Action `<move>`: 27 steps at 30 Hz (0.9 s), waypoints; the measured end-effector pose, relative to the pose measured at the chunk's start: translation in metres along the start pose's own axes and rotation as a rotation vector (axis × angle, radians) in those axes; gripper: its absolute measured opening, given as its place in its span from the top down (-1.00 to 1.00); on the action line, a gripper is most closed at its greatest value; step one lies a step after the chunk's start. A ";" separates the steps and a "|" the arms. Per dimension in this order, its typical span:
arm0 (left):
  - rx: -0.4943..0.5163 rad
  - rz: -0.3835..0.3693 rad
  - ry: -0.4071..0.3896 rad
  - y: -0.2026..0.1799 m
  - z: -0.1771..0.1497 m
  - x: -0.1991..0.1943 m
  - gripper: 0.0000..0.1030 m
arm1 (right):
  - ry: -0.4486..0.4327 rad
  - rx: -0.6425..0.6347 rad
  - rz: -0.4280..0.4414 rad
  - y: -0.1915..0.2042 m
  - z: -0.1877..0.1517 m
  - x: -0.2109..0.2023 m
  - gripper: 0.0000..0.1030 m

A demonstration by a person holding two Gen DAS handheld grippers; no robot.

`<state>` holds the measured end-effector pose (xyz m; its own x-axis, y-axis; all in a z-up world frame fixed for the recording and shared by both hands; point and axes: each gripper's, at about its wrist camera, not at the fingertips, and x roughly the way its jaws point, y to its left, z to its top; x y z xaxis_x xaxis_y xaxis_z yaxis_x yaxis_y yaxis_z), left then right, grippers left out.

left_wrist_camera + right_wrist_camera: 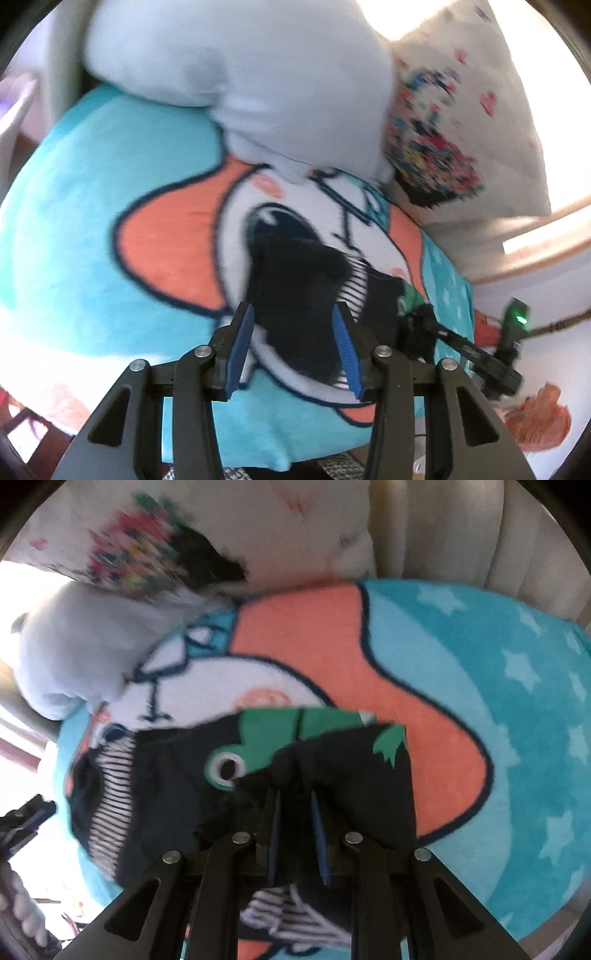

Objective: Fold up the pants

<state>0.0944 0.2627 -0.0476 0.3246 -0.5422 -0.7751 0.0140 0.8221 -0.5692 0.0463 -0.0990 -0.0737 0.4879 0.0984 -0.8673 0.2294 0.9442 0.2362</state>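
Note:
The pants (177,786) are small, dark navy with a green frog print and striped cuffs, bunched on a turquoise and orange blanket (461,686). My right gripper (295,799) is shut on a fold of the dark fabric near the frog print. In the left wrist view the pants (299,288) lie just ahead of my left gripper (293,314), whose blue pads are spread apart with nothing between them. The right gripper also shows in the left wrist view (417,314), at the far end of the pants.
A pale blue soft cushion (236,74) rests on the blanket's far side. A white pillow with a colourful print (436,147) lies beside it. A cream padded backrest (461,528) stands behind the blanket. A wooden rail (546,236) runs at the right.

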 end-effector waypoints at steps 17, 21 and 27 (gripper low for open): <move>-0.158 0.030 -0.029 0.072 -0.028 -0.024 0.16 | 0.211 -0.291 0.078 0.227 0.000 0.090 -0.59; -0.178 0.022 -0.025 0.080 -0.039 -0.026 0.16 | 0.193 -0.390 -0.064 0.253 -0.012 0.117 -0.78; -0.169 0.011 -0.022 0.079 -0.043 -0.027 0.16 | 0.148 -0.343 -0.074 0.244 -0.011 0.106 0.19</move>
<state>0.0464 0.3352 -0.0834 0.3442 -0.5277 -0.7766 -0.1485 0.7861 -0.6000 0.1452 0.1448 -0.1130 0.3480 0.0466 -0.9363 -0.0481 0.9983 0.0318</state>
